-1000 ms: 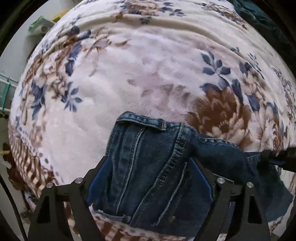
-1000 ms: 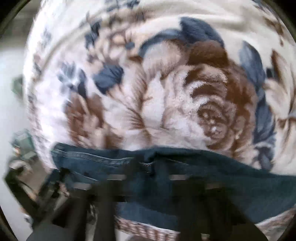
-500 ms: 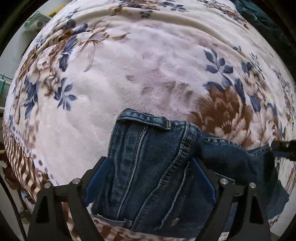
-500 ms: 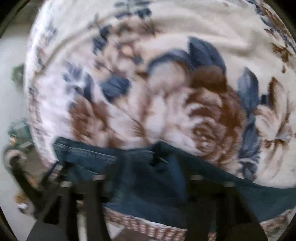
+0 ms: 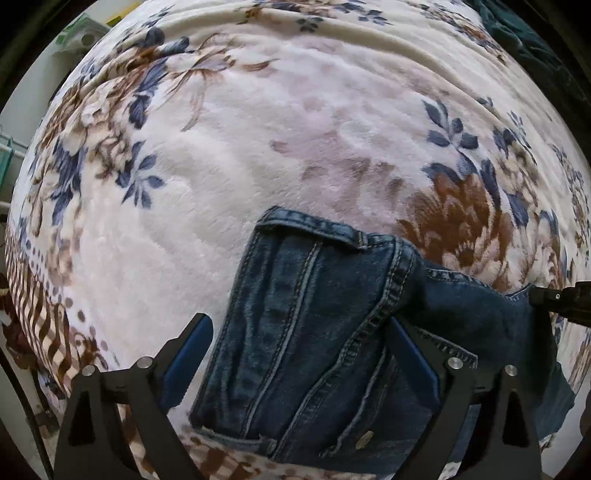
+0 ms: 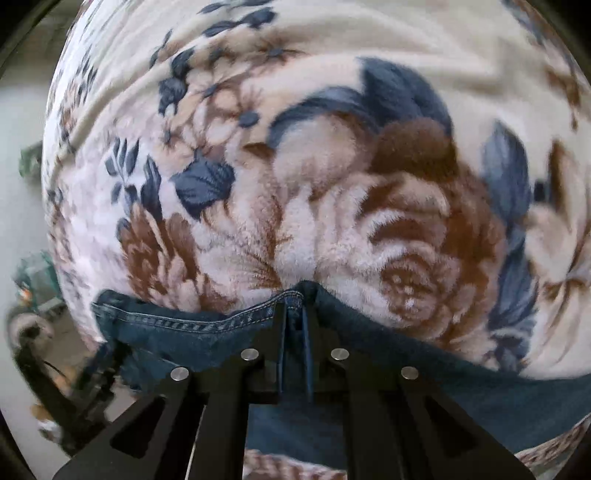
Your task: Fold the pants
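Dark blue denim pants lie on a flowered plush blanket near its front edge, waistband end toward the blanket's middle. My left gripper is open, its blue-padded fingers wide on either side of the waistband part. In the right wrist view my right gripper is shut on the hemmed edge of the pants, which stretch to left and right of it. The right gripper's black tip also shows at the right edge of the left wrist view.
The blanket covers the whole surface, with a striped border at the near edge. A dark green cloth lies at the far right corner. Floor and blurred clutter lie off the left edge.
My right gripper, wide open over the pants edge before, has closed on the hem. The left gripper has stayed open around the waistband, shifting slightly.
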Action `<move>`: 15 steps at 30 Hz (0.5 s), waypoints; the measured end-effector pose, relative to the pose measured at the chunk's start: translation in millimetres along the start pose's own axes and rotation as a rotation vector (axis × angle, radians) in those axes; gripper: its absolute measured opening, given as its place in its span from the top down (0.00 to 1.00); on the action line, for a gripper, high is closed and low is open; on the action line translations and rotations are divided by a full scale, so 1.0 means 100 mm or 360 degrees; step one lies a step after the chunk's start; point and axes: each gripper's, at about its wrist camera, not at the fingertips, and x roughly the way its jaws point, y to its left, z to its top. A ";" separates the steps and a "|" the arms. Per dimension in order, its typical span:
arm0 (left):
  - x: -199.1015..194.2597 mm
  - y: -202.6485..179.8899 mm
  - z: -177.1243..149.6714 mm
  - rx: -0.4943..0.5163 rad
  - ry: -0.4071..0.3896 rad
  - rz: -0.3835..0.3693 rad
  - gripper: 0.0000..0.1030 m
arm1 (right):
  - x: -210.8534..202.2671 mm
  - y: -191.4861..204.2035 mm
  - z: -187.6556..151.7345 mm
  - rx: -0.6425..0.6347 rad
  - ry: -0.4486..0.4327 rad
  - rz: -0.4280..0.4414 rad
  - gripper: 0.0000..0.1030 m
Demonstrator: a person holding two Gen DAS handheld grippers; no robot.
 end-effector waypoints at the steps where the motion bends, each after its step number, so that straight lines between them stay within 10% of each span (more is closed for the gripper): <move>1: -0.05 0.01 -0.01 -0.0005 -0.0013 0.0006 0.06 | -0.05 -0.06 0.00 0.0008 0.0003 0.0047 0.87; 7: -0.52 -0.23 -0.13 0.0068 -0.0172 -0.0017 0.07 | -0.70 -0.42 -0.46 0.0011 -0.0297 0.0105 0.40; 15: -0.88 -1.49 -0.70 0.0507 -0.0200 -0.0130 0.05 | -1.12 -1.81 -1.79 0.0520 -0.0709 0.0266 0.20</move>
